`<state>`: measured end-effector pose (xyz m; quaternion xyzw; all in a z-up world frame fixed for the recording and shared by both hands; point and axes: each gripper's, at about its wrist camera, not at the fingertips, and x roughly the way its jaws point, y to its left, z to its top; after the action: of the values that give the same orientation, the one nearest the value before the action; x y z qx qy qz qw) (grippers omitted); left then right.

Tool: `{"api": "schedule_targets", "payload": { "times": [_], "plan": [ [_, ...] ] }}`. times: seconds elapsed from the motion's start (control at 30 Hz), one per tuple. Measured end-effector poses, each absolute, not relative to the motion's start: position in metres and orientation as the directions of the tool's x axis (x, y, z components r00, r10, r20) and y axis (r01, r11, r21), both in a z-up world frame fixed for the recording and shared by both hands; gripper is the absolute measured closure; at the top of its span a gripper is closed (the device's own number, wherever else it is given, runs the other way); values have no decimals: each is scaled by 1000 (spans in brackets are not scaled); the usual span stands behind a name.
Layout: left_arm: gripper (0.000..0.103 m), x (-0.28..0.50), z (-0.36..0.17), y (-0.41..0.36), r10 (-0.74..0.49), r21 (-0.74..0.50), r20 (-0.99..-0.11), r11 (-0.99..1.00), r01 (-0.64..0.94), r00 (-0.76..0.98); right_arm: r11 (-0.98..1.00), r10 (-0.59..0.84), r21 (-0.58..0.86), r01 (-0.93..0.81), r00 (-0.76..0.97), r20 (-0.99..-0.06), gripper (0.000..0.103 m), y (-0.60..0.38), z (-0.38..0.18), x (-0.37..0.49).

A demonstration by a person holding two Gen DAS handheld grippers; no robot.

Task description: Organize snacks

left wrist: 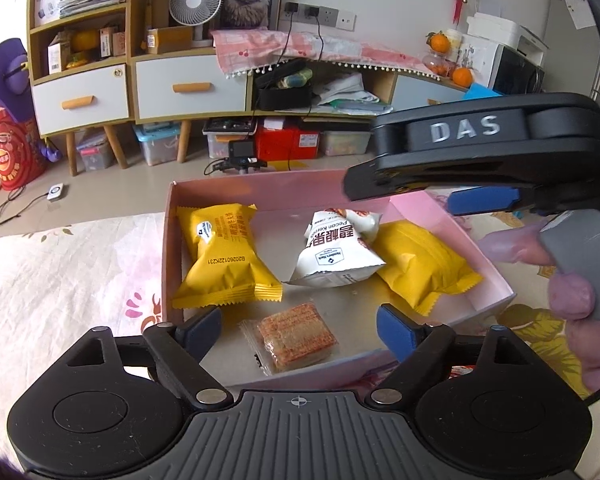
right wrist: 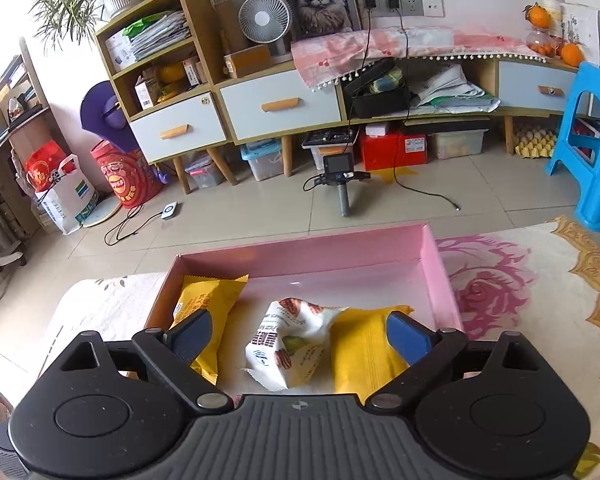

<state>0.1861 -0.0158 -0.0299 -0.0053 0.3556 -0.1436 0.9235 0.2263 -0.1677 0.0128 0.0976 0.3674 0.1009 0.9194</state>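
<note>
Tiled floor point(right wrist: 380, 216), wooden drawer cabinet point(right wrist: 284, 108), white wall, blue stool point(right wrist: 592, 152).

Setting: lived-in home room. Ahead of the grippers, across a pale tiled floor point(right wrist: 284, 220): wooden sideboard with pale blue drawers point(right wrist: 280, 106), white desk fan point(right wrist: 265, 20), framed cat picture point(right wrist: 320, 0), clear plastic storage bins point(right wrist: 264, 160) beneath; bright blue plastic stool point(right wrist: 588, 144) at right.

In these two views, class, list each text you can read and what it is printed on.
"DAS": on the right claw's black body.
"B20260122K231": on the left yellow packet.
"Pecan": on the white packet; its brand badge is too small to read.
Red bag, storage box labels: blurred.
</note>
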Motion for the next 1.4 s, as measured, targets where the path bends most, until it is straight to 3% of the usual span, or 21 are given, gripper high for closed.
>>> {"api": "schedule_targets", "payload": {
  "times": [0.77,1.4],
  "plan": [
    [7,115,17,-4,-300,-98,-620,946,308,725,957,251,277,-92,746,-617,11,-203,37,153],
    [2,65,6,18,-269,-31,-660,943,332,702,936,317,325,-131,714,-625,8,-210,17,95]
  ]
}}
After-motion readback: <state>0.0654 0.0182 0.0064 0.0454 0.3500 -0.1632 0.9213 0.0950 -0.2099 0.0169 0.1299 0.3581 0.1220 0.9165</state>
